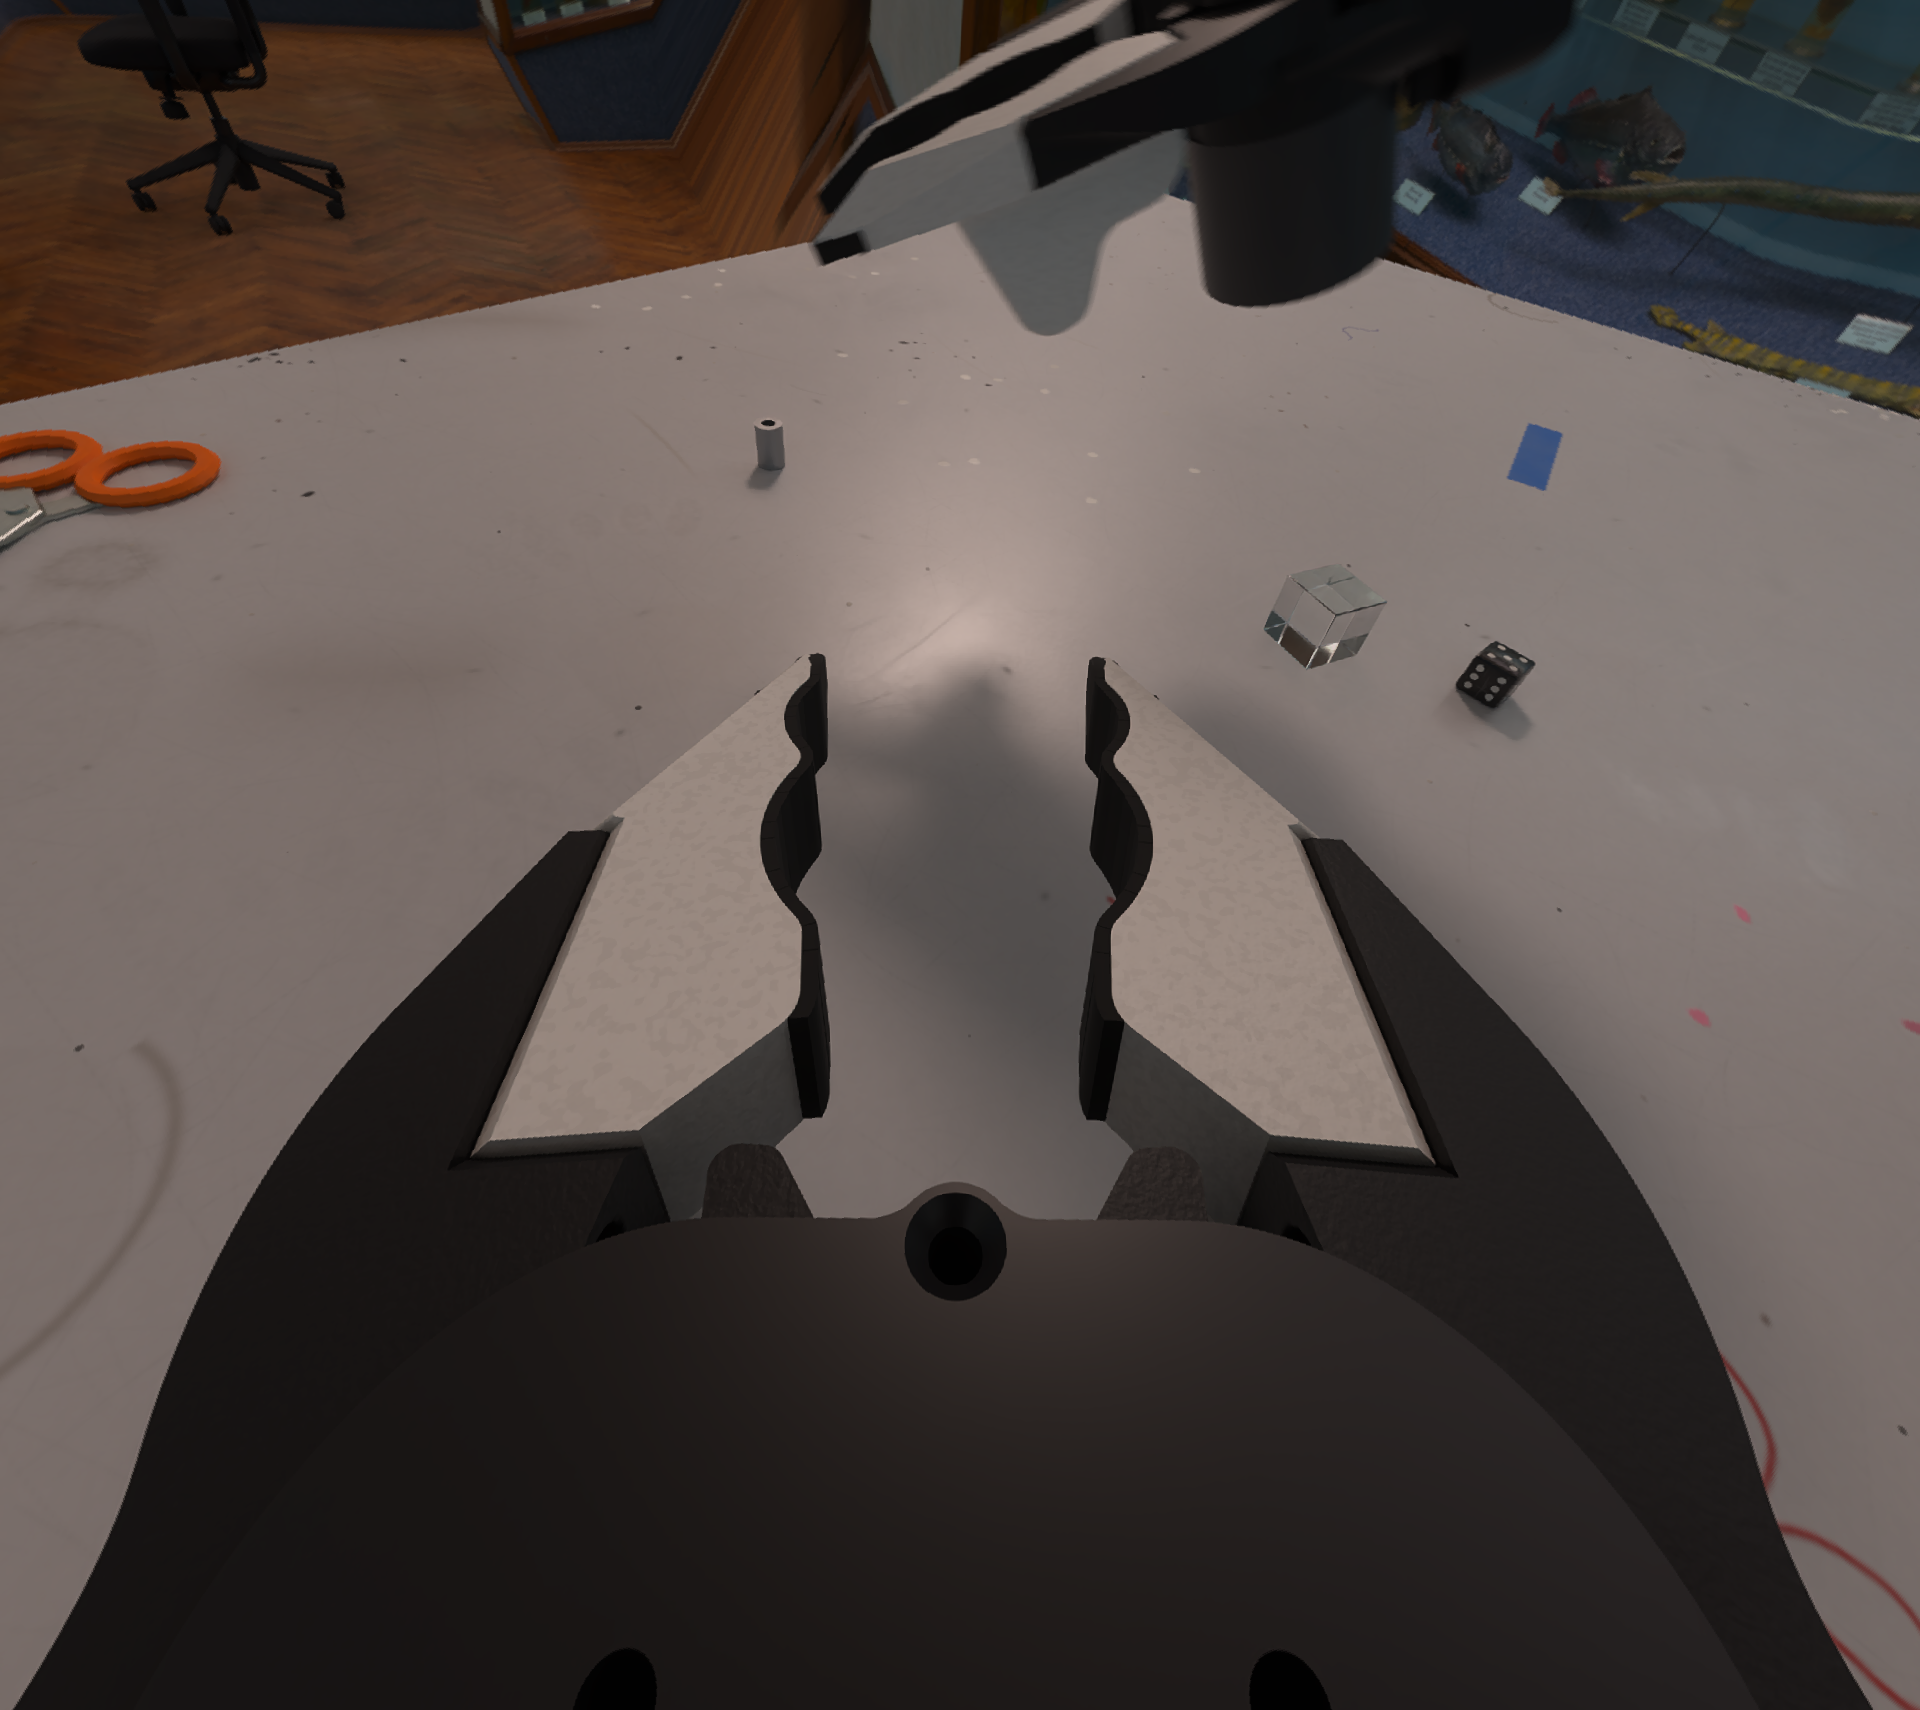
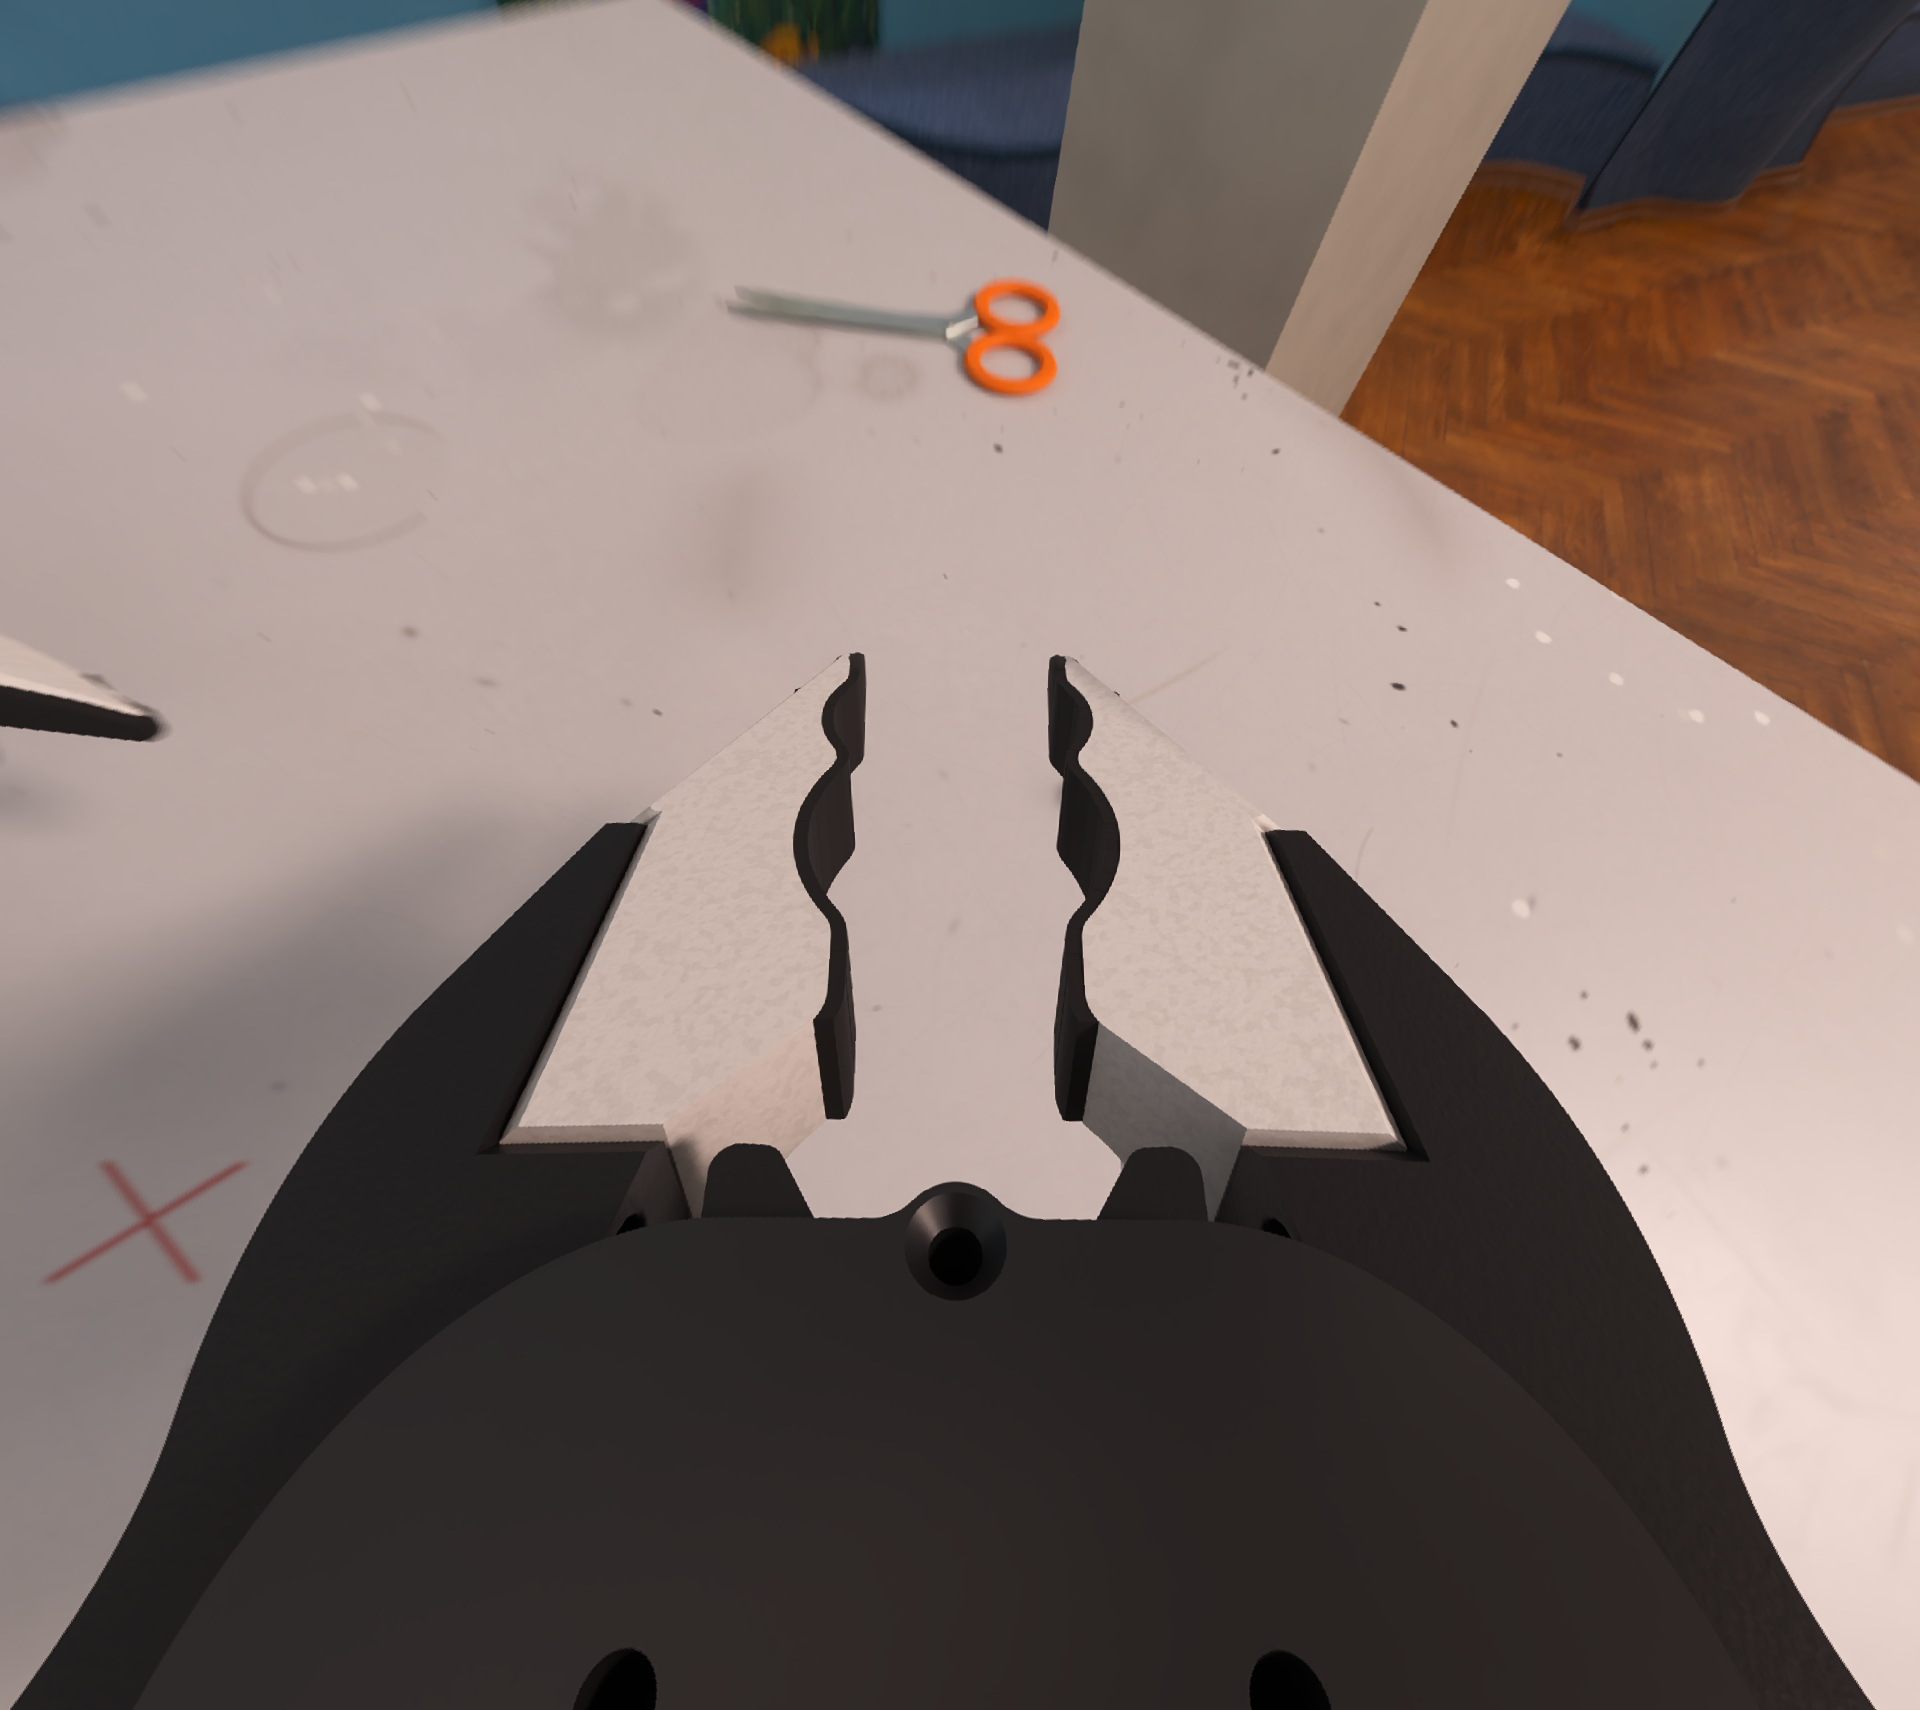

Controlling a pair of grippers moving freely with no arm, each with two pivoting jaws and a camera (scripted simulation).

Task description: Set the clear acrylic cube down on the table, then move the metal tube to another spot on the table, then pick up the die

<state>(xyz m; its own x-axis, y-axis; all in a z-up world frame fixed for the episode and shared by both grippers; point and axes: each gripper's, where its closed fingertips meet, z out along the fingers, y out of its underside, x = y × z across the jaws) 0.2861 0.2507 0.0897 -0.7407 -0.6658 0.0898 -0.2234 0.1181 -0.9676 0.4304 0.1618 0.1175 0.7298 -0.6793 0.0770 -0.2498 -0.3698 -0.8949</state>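
Note:
In the left wrist view, the clear acrylic cube (image 1: 1326,617) rests on the grey table (image 1: 416,725), right of my fingers. The black die (image 1: 1494,674) lies just right of the cube. The small metal tube (image 1: 769,445) stands upright farther off, left of centre. My left gripper (image 1: 956,673) is open and empty above the table. My right gripper (image 2: 956,673) is open and empty; none of the three objects shows in its view. It also shows in the left wrist view (image 1: 842,221), high above the far table edge, blurred.
Orange-handled scissors (image 1: 104,471) lie at the table's left edge; they also show in the right wrist view (image 2: 935,330). A blue tape patch (image 1: 1535,455) lies beyond the cube. A red cross mark (image 2: 145,1224) is on the table. An office chair (image 1: 197,60) stands on the wooden floor.

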